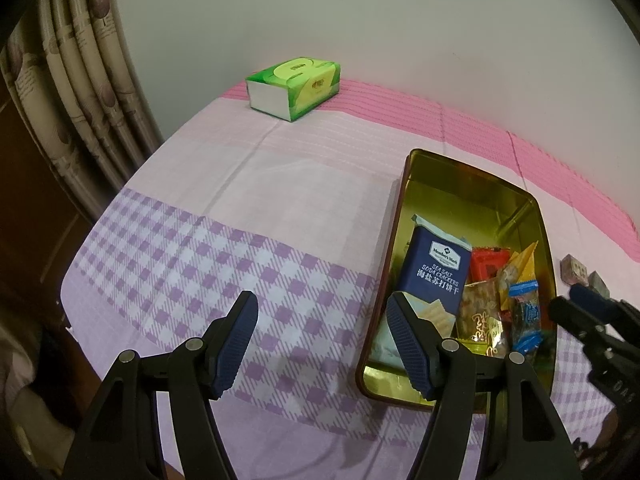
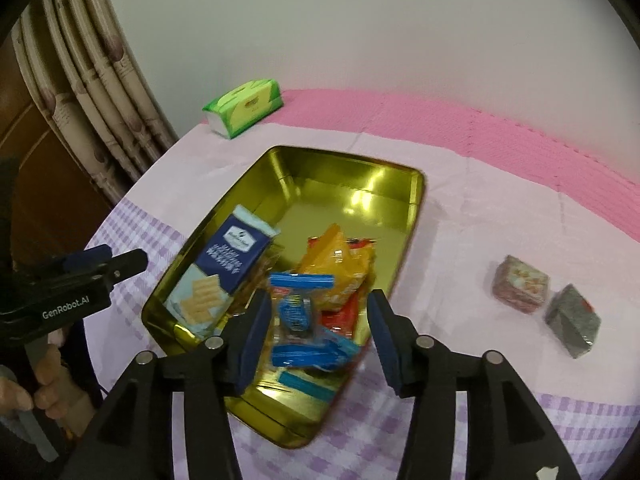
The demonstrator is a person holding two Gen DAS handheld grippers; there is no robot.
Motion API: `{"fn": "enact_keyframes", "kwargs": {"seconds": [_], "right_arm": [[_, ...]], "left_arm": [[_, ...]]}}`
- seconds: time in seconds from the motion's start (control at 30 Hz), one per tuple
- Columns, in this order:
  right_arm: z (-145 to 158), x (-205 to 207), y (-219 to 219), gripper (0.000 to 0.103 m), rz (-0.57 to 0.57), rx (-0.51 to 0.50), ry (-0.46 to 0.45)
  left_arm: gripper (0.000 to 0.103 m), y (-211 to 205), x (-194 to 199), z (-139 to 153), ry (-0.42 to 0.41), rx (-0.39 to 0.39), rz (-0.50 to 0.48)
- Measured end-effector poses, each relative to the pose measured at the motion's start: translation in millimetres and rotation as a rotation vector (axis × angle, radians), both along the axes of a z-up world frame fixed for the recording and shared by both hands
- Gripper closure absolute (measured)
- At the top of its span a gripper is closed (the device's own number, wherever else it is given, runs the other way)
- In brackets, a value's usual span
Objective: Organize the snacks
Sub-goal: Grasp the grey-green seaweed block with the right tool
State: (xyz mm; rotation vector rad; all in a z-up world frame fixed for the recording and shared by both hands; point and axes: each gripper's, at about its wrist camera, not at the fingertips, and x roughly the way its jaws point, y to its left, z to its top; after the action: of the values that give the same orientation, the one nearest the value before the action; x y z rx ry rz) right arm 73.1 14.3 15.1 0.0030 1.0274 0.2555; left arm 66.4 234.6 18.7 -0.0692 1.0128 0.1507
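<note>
Gold tin (image 2: 404,240) holds one cracker pack (image 2: 228,264); two wrapped cubes (image 2: 520,288) lie outside beside it. Your left gripper (image 1: 320,344) and right gripper (image 2: 316,332) gape wide, holding nothing.

Surface: table under a cloth (image 1: 248,184), pale pink through the middle, purple-and-white check on the near band, deeper pink stripe along the far edge at the wall.

Directly on it:
- Gold tin (image 2: 360,192), open, rectangular, straight ahead of the right jaws and partly between them; off to the right of the left jaws.
- Green tissue pack (image 1: 294,88), far beyond the left jaws, on the pink stripe, well apart from the tin.
- Two small wrapped cubes (image 2: 520,284), side by side, to the right of the right jaws, clear of the tin.
</note>
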Motion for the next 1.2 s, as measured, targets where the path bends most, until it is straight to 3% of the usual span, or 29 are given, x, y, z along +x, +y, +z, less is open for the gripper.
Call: {"fn": "enact_keyframes", "kwargs": {"seconds": [0.3,0.43,0.53,0.67,0.93,1.2], "right_arm": [[11,0,-79,0.055,-0.099,-0.056,-0.016],[8,5,-122,0.050,-0.135,-0.117,-0.015],[2,11,-155,0.049,-0.133,-0.154,0.010],[-7,20,-185,0.044,-0.117,-0.129,0.062],[-30,38,-194,0.041,0.018,-0.153,0.133],[-42,29,-197,0.041,0.055,-0.131,0.146]], "left_arm": [[0.036,-2,0,-1,0.002,0.006,-0.005],[0.036,-4,0,-2,0.003,0.022,-0.020],[0.036,-8,0,-3,0.005,0.030,-0.033],[0.036,-12,1,-5,0.001,0.048,-0.047],[0.036,-17,2,-10,0.001,0.063,-0.063],[0.036,-23,3,-14,0.002,0.079,-0.071]]}}
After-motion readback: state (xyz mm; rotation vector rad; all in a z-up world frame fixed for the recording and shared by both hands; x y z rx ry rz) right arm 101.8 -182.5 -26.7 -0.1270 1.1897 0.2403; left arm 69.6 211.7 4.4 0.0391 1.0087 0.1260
